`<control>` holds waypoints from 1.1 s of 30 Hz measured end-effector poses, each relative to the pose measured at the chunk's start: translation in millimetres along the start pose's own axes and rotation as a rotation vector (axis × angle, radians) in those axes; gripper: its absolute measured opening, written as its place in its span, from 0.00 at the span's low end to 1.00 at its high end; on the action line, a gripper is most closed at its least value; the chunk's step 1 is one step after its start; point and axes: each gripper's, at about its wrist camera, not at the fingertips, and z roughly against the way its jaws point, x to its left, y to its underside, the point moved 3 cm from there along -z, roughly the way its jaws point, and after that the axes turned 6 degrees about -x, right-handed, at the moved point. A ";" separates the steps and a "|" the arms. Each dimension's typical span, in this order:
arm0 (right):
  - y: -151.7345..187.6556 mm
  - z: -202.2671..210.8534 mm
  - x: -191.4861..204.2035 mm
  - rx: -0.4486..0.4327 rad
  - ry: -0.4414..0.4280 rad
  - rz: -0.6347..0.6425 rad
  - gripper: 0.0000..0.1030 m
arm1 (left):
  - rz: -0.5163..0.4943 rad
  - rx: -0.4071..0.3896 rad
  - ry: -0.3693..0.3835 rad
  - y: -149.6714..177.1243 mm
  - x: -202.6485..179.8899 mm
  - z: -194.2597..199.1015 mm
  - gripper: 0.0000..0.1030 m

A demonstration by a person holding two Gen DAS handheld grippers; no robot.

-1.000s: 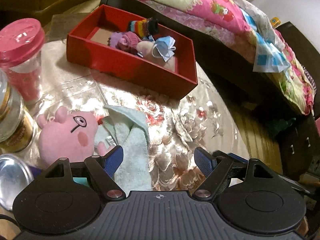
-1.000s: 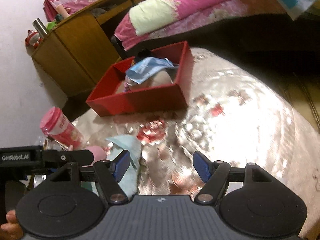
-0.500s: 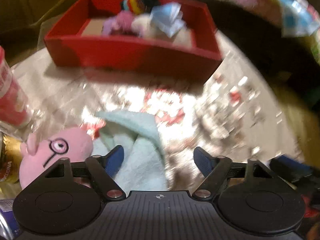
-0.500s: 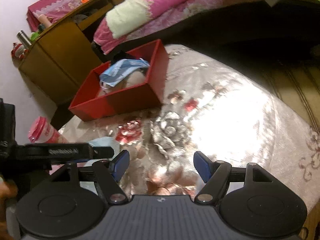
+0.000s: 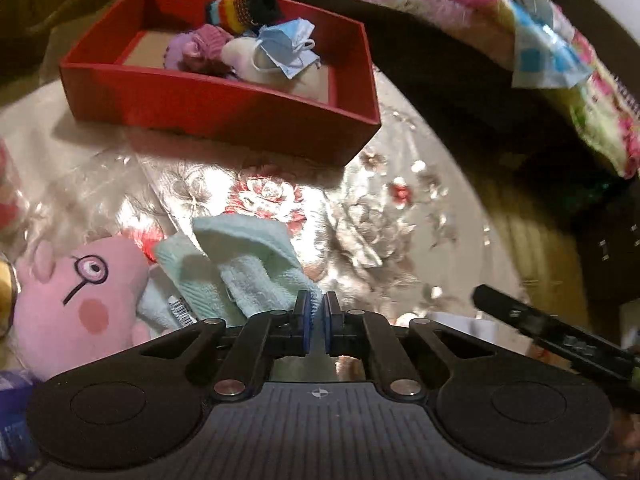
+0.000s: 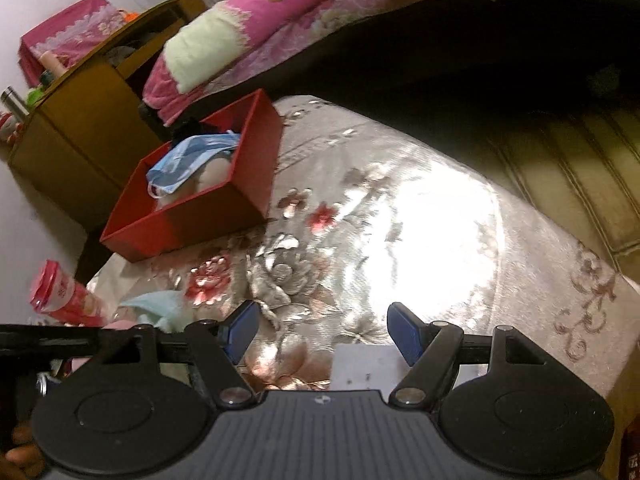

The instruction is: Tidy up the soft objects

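Observation:
A light blue towel (image 5: 244,264) lies crumpled on the flowered tablecloth beside a pink pig plush (image 5: 80,296). My left gripper (image 5: 316,316) is shut with its fingertips at the towel's near right edge; whether it pinches cloth is hidden. A red box (image 5: 224,112) farther back holds a striped sock (image 5: 244,6), a purple knit item (image 5: 200,46) and a blue face mask (image 5: 288,50). My right gripper (image 6: 320,326) is open and empty over the cloth, with the red box (image 6: 192,220) and the towel (image 6: 156,306) to its left.
A pink-lidded jar (image 6: 60,294) stands at the table's left. A wooden cabinet (image 6: 80,132) and a bed with a pink quilt (image 6: 280,20) lie behind. The table edge (image 6: 592,264) drops off at the right. The right gripper (image 5: 560,340) shows at the left wrist view's right.
My left gripper has closed from wide open to shut at the towel's edge. The right gripper has drifted right, away from the towel, and stayed open.

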 end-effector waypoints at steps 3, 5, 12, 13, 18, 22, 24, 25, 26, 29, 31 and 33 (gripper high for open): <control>1.3 -3.7 -4.8 0.012 0.022 -0.007 0.41 | 0.003 -0.031 0.025 -1.9 0.3 13.6 0.01; 3.1 -7.1 -6.6 0.025 0.037 -0.002 0.41 | 0.016 -0.041 0.052 -3.6 0.7 20.2 0.00; 9.4 -17.2 -18.8 0.076 0.114 0.019 0.42 | 0.017 -0.023 0.186 2.5 -11.6 30.7 0.04; 10.5 -17.7 -19.7 0.085 0.112 0.020 0.42 | 0.009 -0.021 0.176 3.8 -12.0 29.7 0.06; 13.2 -15.6 -11.9 0.098 0.104 0.097 0.52 | 0.059 0.017 0.090 5.7 -4.4 3.4 0.51; 13.0 -9.6 -4.8 0.071 0.123 0.169 0.54 | 0.035 0.064 0.005 4.5 -13.6 -26.0 0.67; 12.2 -8.6 -6.3 0.067 0.130 0.169 0.55 | 0.016 0.078 -0.024 5.4 -17.9 -29.7 0.76; 12.3 -9.0 -7.9 0.075 0.128 0.163 0.55 | 0.012 0.059 -0.039 4.5 -18.6 -28.4 0.76; 12.5 -9.3 -9.5 0.079 0.123 0.152 0.55 | 0.007 0.040 -0.050 3.1 -18.3 -29.1 0.78; 14.4 -10.0 -14.8 0.103 0.087 0.095 0.55 | -0.041 0.054 -0.075 -1.5 -27.5 -48.3 0.79; 11.5 -8.2 -16.6 0.096 0.077 0.062 0.55 | -0.082 0.055 -0.150 -2.8 -30.3 -62.8 0.78; 6.5 -1.2 -18.6 0.059 0.077 0.051 0.55 | -0.148 0.022 -0.236 -8.2 -29.7 -71.9 0.79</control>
